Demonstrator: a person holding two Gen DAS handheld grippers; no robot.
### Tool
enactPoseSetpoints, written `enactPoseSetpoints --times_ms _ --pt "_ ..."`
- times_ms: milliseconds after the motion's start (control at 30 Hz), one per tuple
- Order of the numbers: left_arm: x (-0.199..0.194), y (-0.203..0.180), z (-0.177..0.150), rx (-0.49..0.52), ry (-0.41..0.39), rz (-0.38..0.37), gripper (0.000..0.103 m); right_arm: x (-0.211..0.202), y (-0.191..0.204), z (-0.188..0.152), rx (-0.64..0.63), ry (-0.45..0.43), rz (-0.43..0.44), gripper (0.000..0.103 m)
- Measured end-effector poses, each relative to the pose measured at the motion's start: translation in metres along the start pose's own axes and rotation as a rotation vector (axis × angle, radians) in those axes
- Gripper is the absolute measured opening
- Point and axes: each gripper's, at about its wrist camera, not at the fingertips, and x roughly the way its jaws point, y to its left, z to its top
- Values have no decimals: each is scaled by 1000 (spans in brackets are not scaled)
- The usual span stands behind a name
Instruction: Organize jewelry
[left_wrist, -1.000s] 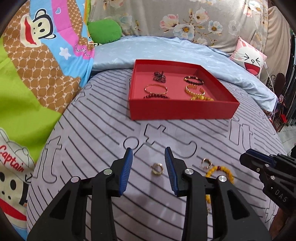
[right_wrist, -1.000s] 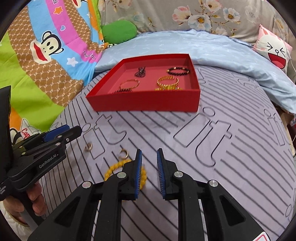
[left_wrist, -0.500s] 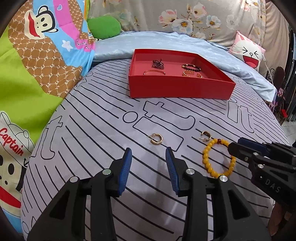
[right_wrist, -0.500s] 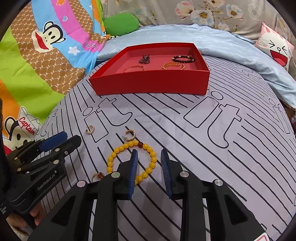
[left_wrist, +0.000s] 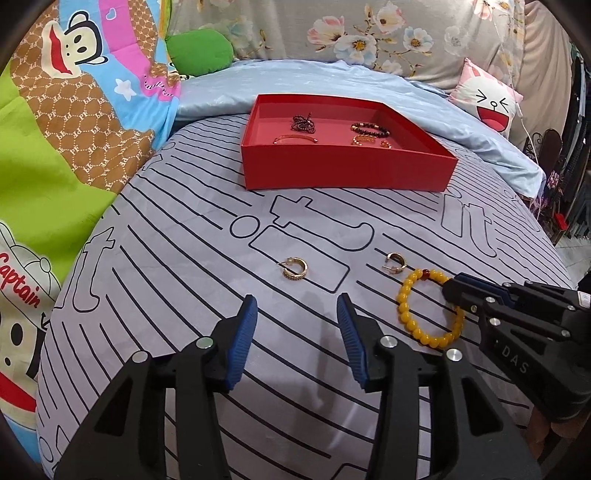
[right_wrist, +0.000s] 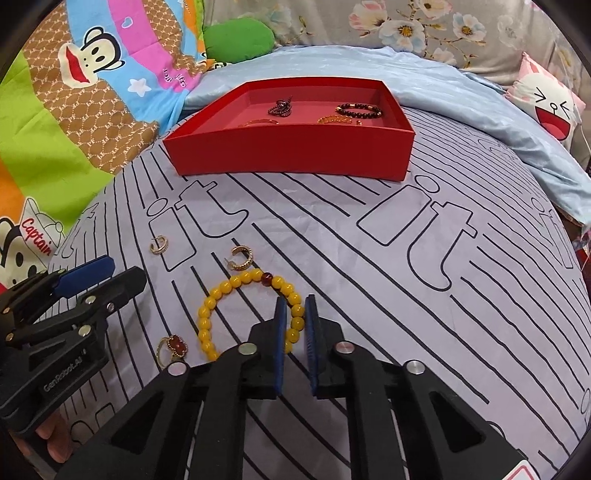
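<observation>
Yellow bead bracelet (right_wrist: 251, 314) w/ 1 dark red bead, flat on striped grey bedsheet (right_wrist: 406, 295), low-centre in right wrist view. Right gripper (right_wrist: 294, 306) straddling its 3 o'clock side: 1 blue pad inside the loop, 1 outside, a bead strand between; jaws narrowed to a slim gap, contact w/ beads not certain, so clenched or not: can't tell. Same bracelet (left_wrist: 428, 306) in left wrist view at 4 o'clock, right gripper (left_wrist: 452, 291) tip on its far-right edge.

Gold hoop earring (right_wrist: 242, 258) just beside bracelet at 12 o'clock, not clearly touching. 2nd gold hoop earring (right_wrist: 160, 244) farther off at 10 o'clock, apart from the rest. Ring w/ red stone (right_wrist: 171, 347) near bracelet at 8 o'clock, lying on sheet.

Left gripper (left_wrist: 297, 317) released, jaws wide, holding nothing, above sheet; 2nd hoop (left_wrist: 294, 268) just ahead of the gap at 12 o'clock, untouched. Seen from right wrist cam as black body w/ blue pad (right_wrist: 86, 275) at 9 o'clock.

Red tray (right_wrist: 295, 155) well apart at 12 o'clock, farther up the bed. Inside: dark tangled piece (right_wrist: 281, 107) back-left, dark bead bracelet (right_wrist: 358, 109) back-right, gold bangle (left_wrist: 295, 139) front-left, gold chain piece (right_wrist: 334, 119) front-right.

Beyond tray: pale blue blanket (right_wrist: 369, 66), green cushion (right_wrist: 240, 38) at 11 o'clock, cartoon-face pillow (right_wrist: 550, 107) at 2 o'clock, monkey-print quilt (right_wrist: 74, 92) at 10 o'clock.
</observation>
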Motion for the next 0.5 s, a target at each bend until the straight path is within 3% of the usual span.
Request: enactPoseSetpoints --times_ms 500 --pt "-12 -29 -17 81 32 -79 49 -9 -21 -7 63 2 -29 7"
